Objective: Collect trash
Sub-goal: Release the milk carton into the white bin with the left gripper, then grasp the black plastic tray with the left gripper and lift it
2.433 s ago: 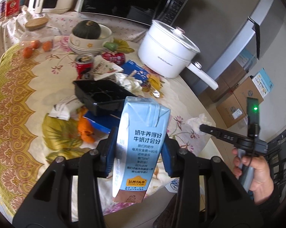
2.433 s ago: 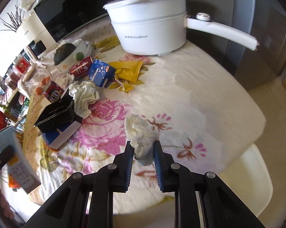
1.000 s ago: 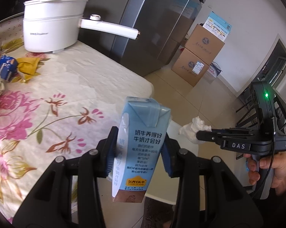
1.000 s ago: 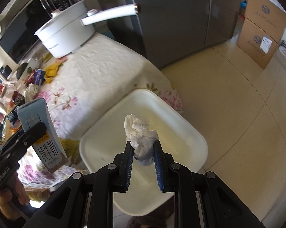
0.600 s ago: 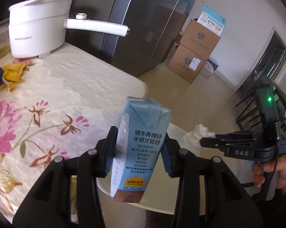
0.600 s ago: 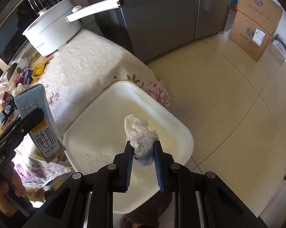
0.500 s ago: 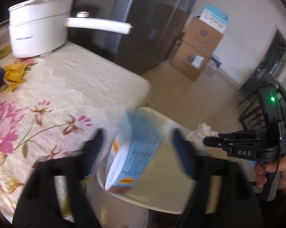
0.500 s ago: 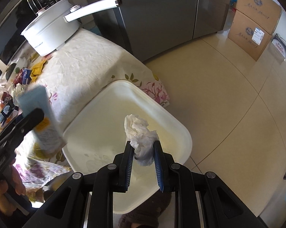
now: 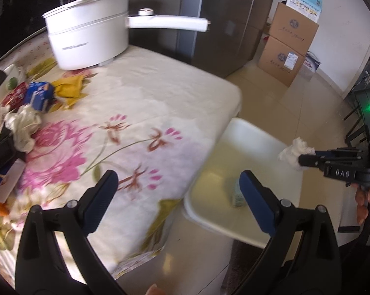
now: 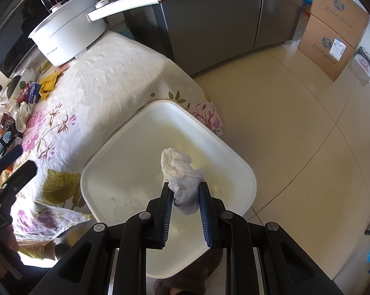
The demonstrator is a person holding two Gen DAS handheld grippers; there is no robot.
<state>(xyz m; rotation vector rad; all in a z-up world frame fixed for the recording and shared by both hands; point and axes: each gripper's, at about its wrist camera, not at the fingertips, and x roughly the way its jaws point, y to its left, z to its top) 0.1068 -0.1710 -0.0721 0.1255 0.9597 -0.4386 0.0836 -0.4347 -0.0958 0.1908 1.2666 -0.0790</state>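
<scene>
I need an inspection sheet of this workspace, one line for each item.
Surface: table under a floral cloth.
Job's things: white bin beside the table; tissue above it; blurred carton inside.
Clutter: pot, wrappers, tissue ball.
Grippers: left claw opening, nothing between its jaws; right claw shut on the tissue.
Cables: nothing seen.
Surroundings: fridge, boxes, tiled floor.

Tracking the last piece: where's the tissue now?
In the right-wrist view the tissue is clamped in the right gripper, above the white bin beside the table.
</scene>
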